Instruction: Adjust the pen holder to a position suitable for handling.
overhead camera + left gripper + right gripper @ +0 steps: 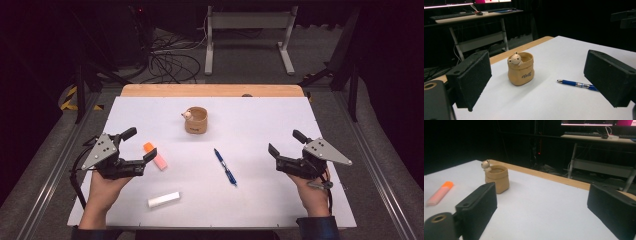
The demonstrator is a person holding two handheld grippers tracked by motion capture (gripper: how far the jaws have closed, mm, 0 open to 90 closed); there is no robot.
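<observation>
White sheeting covers the table (260, 200), with a strip of bare wood (212, 90) exposed along the far edge. At the left of the high view, the left gripper (139, 145) is held low over the sheet in the person's left hand (102, 187); its jaws stand wide apart and nothing lies between them. Just beside its near jaw lies an orange-capped pink highlighter (155, 155), aligned diagonally, close to the jaw tip; whether they touch cannot be told. Nearer the person, a white eraser-like block (163, 199) rests flat on the sheet, well apart from both grippers. At centre, toward the far edge, a tan sack-shaped cup (196, 120) stands upright, with a small bear figure (187, 115) on its rim. The left gripper view frames this cup (521, 72) between its two black jaws, with clear sheet all round it. To the right of centre, a blue pen (225, 167) lies diagonally on the sheet, between the cup and the right gripper and touching neither; its tip end (560, 81) appears in the left gripper view. At the right, the right gripper (284, 145) is held in the person's right hand (315, 192), jaws spread and empty, pointing toward the table's middle. The right gripper view shows the cup (497, 178) and highlighter (439, 193) beyond its left jaw.
</observation>
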